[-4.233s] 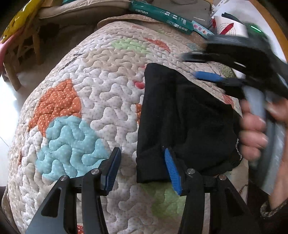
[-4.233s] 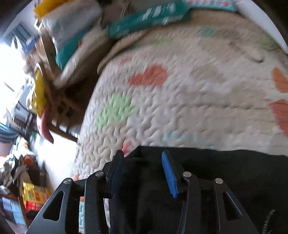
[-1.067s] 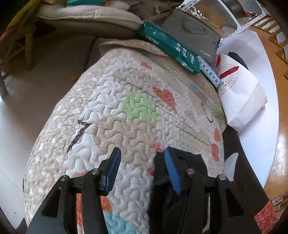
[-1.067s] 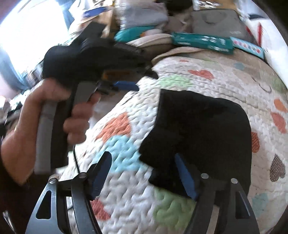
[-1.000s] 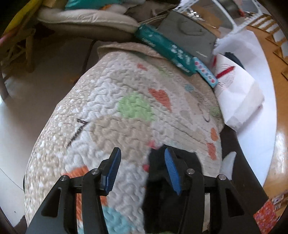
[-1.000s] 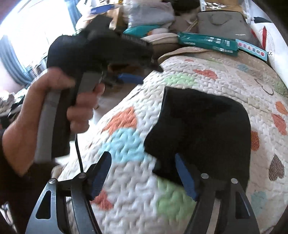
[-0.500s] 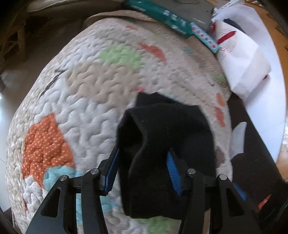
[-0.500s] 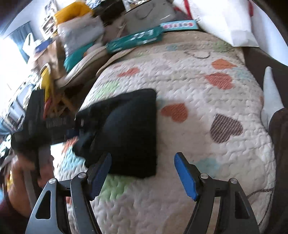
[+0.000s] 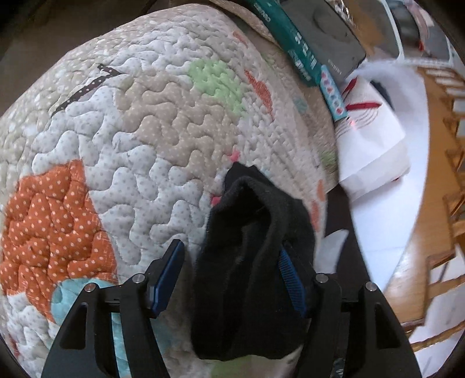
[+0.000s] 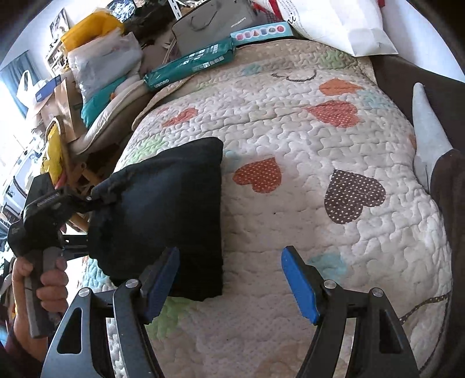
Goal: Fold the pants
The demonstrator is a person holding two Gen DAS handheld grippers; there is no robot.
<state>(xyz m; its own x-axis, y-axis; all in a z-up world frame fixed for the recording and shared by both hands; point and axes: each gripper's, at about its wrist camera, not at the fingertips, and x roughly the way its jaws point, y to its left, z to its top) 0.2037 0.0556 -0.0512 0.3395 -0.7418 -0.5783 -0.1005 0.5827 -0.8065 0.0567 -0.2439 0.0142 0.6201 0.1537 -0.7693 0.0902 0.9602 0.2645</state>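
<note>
The black pants [image 10: 174,221] lie folded into a compact bundle on the quilted heart-print cover [image 10: 290,133]. In the left wrist view the bundle [image 9: 250,261] bulges up between the fingers of my left gripper [image 9: 229,273], whose jaws stand wide apart around the left edge of the cloth. That gripper also shows in the right wrist view [image 10: 87,200], at the bundle's lifted left edge. My right gripper [image 10: 229,279] is open and empty, hovering over the quilt just right of the pants' near corner.
A green box [image 10: 189,68], a grey bag [image 10: 212,23] and a white paper bag [image 10: 334,26] lie along the far edge. Piled cushions and bags [image 10: 96,67] stand at the left. A dark sofa edge [image 10: 421,87] runs on the right.
My right gripper has pulled back off the pants to the right. My left gripper has moved in around the bundle's left edge, which now bulges up.
</note>
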